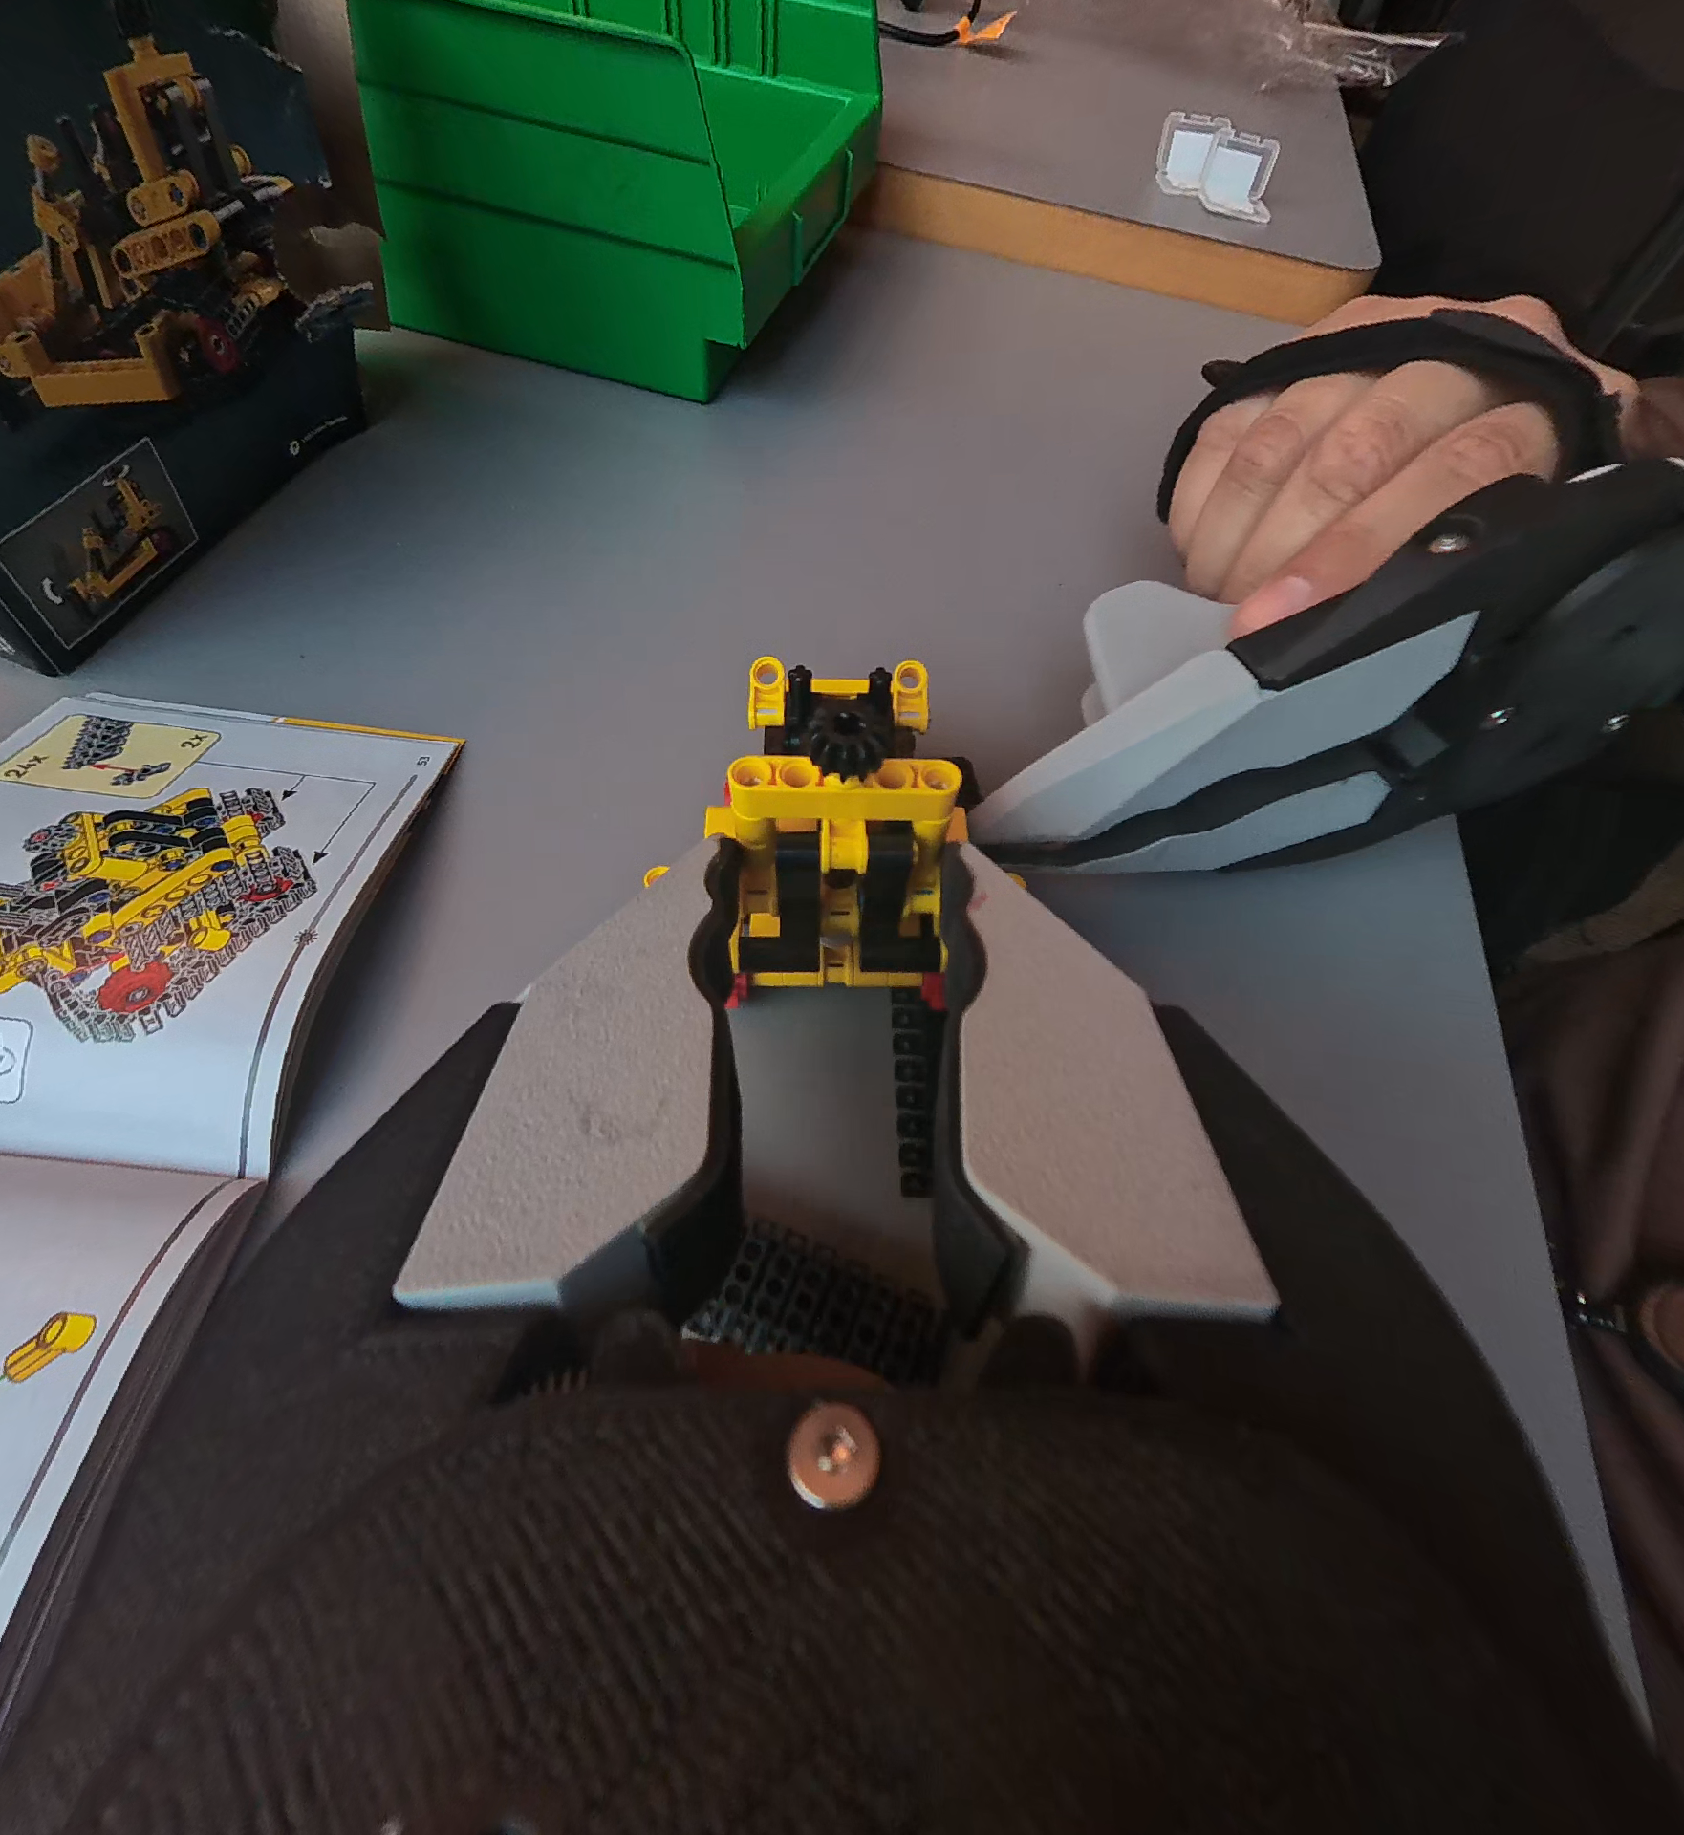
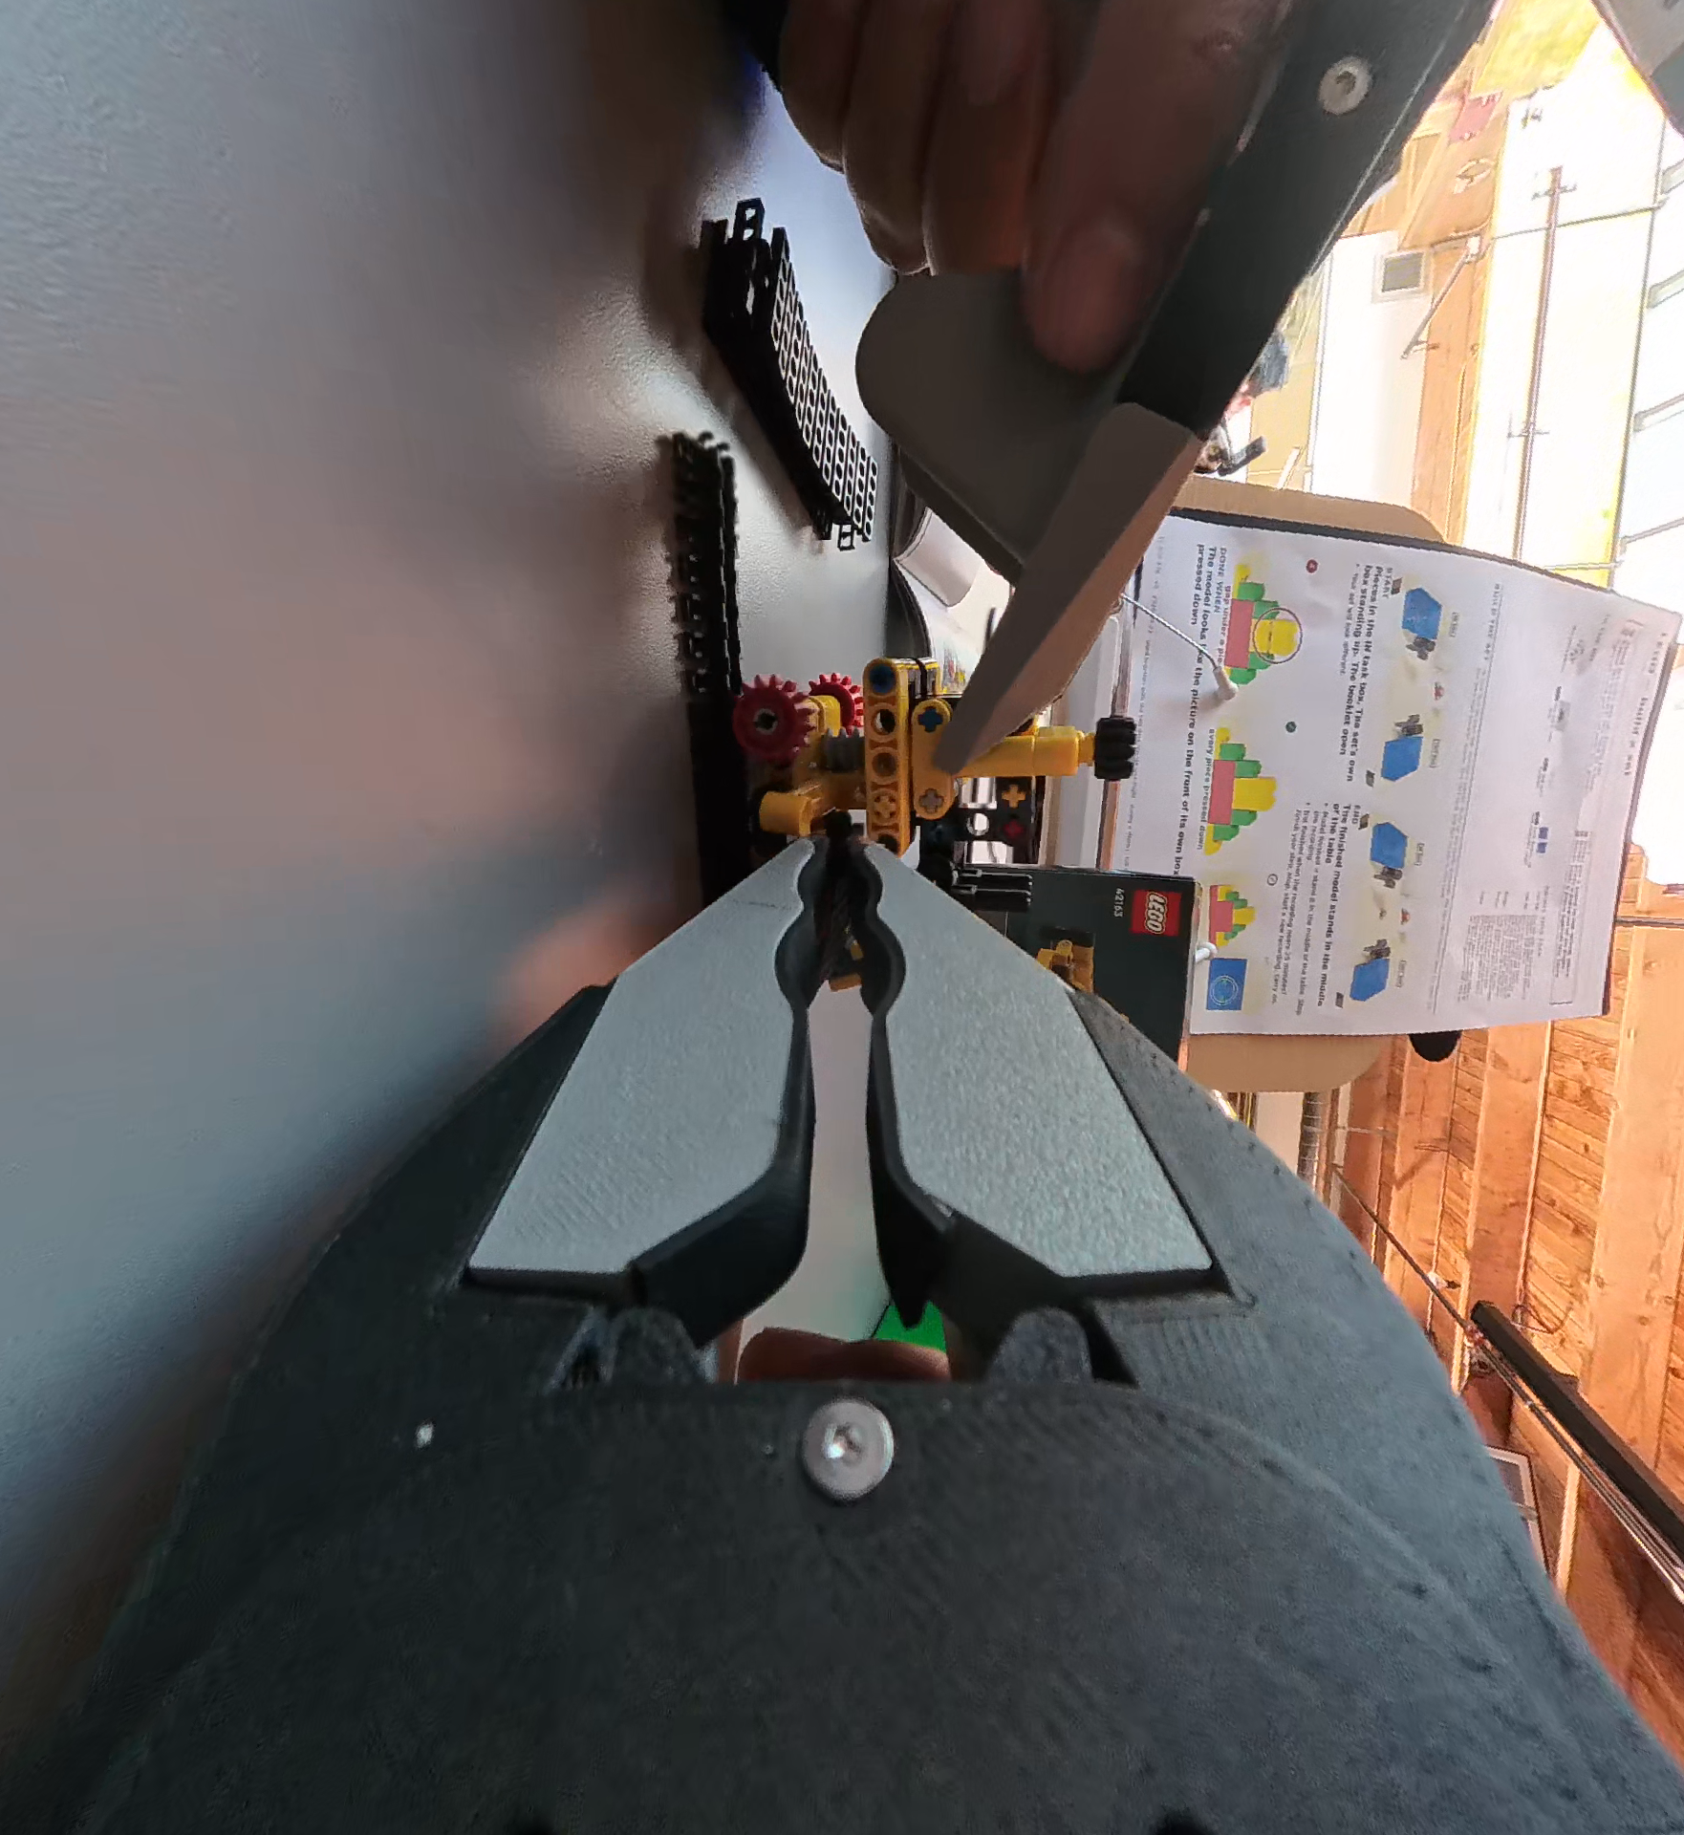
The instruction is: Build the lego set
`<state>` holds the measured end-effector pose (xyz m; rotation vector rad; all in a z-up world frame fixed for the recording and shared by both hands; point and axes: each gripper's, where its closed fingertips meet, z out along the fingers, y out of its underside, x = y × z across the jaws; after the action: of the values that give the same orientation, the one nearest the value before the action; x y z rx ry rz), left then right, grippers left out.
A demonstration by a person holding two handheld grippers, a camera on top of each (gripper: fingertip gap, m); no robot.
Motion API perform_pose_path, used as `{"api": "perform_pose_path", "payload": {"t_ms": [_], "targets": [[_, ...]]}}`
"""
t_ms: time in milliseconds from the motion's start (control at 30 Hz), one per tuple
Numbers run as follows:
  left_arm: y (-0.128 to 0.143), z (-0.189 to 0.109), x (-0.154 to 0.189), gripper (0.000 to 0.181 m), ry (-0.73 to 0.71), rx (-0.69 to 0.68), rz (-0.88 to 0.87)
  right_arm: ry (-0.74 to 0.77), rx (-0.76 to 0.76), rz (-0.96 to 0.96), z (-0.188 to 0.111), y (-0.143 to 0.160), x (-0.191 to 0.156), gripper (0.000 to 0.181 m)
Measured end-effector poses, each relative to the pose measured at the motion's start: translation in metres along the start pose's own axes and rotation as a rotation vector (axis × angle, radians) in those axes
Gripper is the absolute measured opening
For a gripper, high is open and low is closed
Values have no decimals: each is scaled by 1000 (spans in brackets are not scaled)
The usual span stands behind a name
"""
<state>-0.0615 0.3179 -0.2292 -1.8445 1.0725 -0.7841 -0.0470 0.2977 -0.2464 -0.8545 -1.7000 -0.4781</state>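
A small yellow and black lego model point(image 1: 843, 784) with a black gear on top stands on the grey table point(image 1: 570, 556). My left gripper point(image 1: 833, 874) is shut on its body, one finger on each side. My right gripper point(image 1: 992, 829) comes in from the right, and its tips touch the model's right side. In the right wrist view the right gripper point(image 2: 838, 859) is shut on a dark part at the edge of the model point(image 2: 893, 755), which shows red gears there. Two black track strips point(image 2: 798, 397) lie on the table beside the model. One also shows between my left fingers point(image 1: 912, 1092).
An open instruction booklet point(image 1: 153, 914) lies at the left, with the set's dark box point(image 1: 123, 298) behind it. A green bin point(image 1: 620, 179) stands at the back. A person's hand point(image 1: 1364, 467) holds the right gripper. A printed sheet point(image 2: 1414, 794) hangs behind the model. The grippers are tip to tip, or close to it.
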Motion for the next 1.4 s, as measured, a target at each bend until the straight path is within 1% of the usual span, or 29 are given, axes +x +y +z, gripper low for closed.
{"api": "perform_pose_path", "payload": {"t_ms": [367,533,700,1233,1400], "targets": [[1,-1,-1,38,-32,3,-22,8,4,5,1,-3,3,0],[1,-3,0,37,-14,7,-63,31,31,-31,-1,-6,4,0],[2,-3,0,37,-22,4,-38,24,33,-24,-1,-8,4,0],[5,-10,-1,38,-26,5,-60,26,48,-43,4,-23,5,0],[6,-11,0,38,-31,6,-57,21,49,-78,8,-30,0,0]]}}
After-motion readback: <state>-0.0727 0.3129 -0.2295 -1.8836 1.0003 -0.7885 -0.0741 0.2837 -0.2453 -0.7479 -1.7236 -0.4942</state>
